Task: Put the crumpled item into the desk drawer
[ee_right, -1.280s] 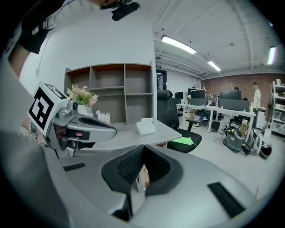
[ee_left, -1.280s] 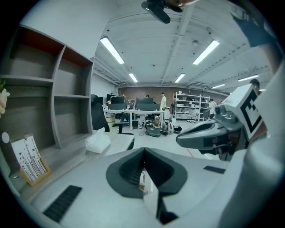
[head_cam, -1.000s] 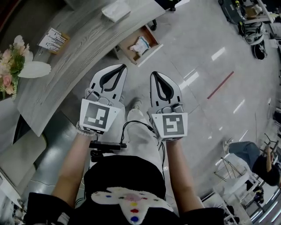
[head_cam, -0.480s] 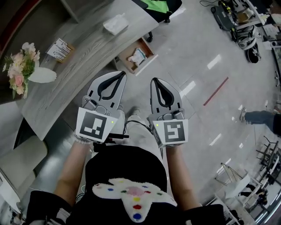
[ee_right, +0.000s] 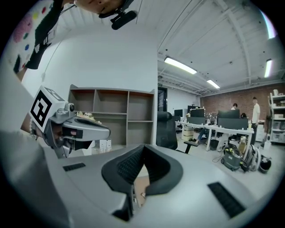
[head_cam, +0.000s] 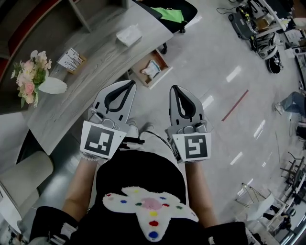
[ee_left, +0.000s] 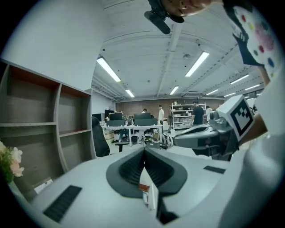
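A crumpled white and blue item (head_cam: 153, 68) lies in the open wooden drawer (head_cam: 143, 78) under the grey wooden desk (head_cam: 95, 57). A second white crumpled wad (head_cam: 129, 34) rests on the desk top near its far end. My left gripper (head_cam: 130, 83) is shut with nothing between its jaws, its tip over the desk's near edge just short of the drawer. Beside it my right gripper (head_cam: 174, 88) is shut and empty too, over the floor. Both point almost level. In the left gripper view the jaws (ee_left: 144, 151) meet; in the right gripper view the jaws (ee_right: 143, 148) meet as well.
Pink flowers in a white vase (head_cam: 33, 79) and a small printed card box (head_cam: 71, 60) stand on the desk. A black chair with a green garment (head_cam: 169, 12) stands beyond it, open shelves (ee_right: 111, 116) behind. A pale seat (head_cam: 21, 172) is at lower left.
Both grippers have risen side by side, still shut. The desk and drawer look further below and have slid up-right in the head view. A person at right has left the picture.
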A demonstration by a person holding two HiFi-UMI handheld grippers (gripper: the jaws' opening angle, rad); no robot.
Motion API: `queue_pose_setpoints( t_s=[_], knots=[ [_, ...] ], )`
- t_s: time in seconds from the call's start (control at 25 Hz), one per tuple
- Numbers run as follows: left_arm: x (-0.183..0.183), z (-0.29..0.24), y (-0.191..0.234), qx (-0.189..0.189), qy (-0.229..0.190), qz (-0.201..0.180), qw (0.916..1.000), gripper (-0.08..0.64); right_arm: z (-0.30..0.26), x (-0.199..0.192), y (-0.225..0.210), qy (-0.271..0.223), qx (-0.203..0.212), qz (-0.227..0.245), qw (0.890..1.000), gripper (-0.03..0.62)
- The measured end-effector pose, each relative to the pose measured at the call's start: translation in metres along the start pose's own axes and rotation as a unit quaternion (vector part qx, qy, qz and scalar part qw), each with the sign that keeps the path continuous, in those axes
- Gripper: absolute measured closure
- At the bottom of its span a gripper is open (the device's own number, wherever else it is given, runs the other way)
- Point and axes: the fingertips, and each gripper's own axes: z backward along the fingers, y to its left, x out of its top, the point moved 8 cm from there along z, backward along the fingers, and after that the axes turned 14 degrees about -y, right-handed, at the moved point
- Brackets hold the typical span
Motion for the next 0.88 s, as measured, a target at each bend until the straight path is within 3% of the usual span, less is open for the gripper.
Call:
queue_pose_setpoints(
  t_s=[0.24, 0.88],
  knots=[
    [0.011, 0.006, 0.002, 0.001, -0.007, -0.020, 0.9998, 0.549, 0.002, 0.011, 0.006, -0.012, 0.016, 0.006, 1.000, 0.588],
    [0.014, 0.014, 0.000, 0.008, -0.009, -0.015, 0.9998, 0.549, 0.008, 0.015, 0.008, 0.004, 0.013, 0.025, 1.000, 0.588]
  ],
)
